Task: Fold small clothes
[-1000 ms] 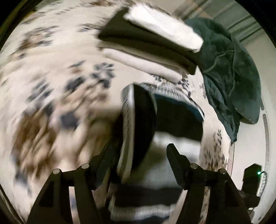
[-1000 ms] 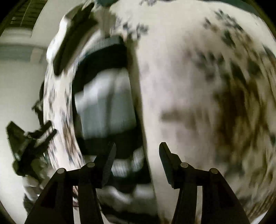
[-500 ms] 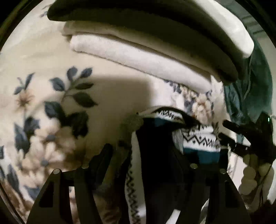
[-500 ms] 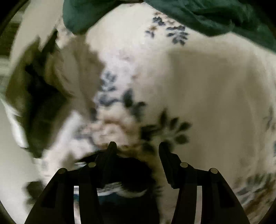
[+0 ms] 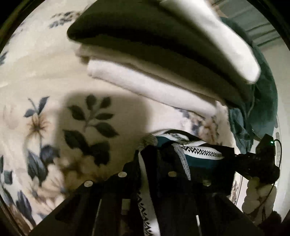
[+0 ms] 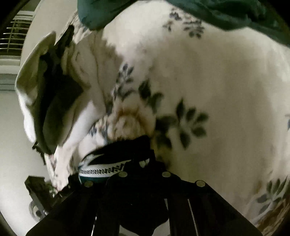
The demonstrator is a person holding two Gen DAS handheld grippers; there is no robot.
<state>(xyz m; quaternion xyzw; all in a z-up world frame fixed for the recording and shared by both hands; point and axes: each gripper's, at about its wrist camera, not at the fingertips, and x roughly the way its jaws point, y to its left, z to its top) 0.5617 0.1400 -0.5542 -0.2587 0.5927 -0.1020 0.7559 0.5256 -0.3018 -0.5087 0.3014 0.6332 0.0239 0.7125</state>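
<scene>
A small dark knit garment (image 5: 195, 154) with white zigzag bands and a teal stripe is held between both grippers above the floral blanket (image 5: 45, 127). My left gripper (image 5: 154, 163) is shut on its near edge, and the cloth hangs over the fingers. My right gripper (image 6: 143, 163) is shut on the other edge of the same garment (image 6: 108, 168). The right gripper also shows at the right of the left wrist view (image 5: 259, 161). A stack of folded clothes (image 5: 163, 59), white and dark, lies just beyond the garment.
A dark green garment (image 5: 257, 112) lies crumpled at the right of the stack; it also shows along the top of the right wrist view (image 6: 199, 10). The folded stack shows at the left of that view (image 6: 50, 94). The floral blanket (image 6: 217, 81) spreads to the right.
Both grippers have closed on the knit garment and carried it forward. The folded stack is now much nearer and larger in the left wrist view.
</scene>
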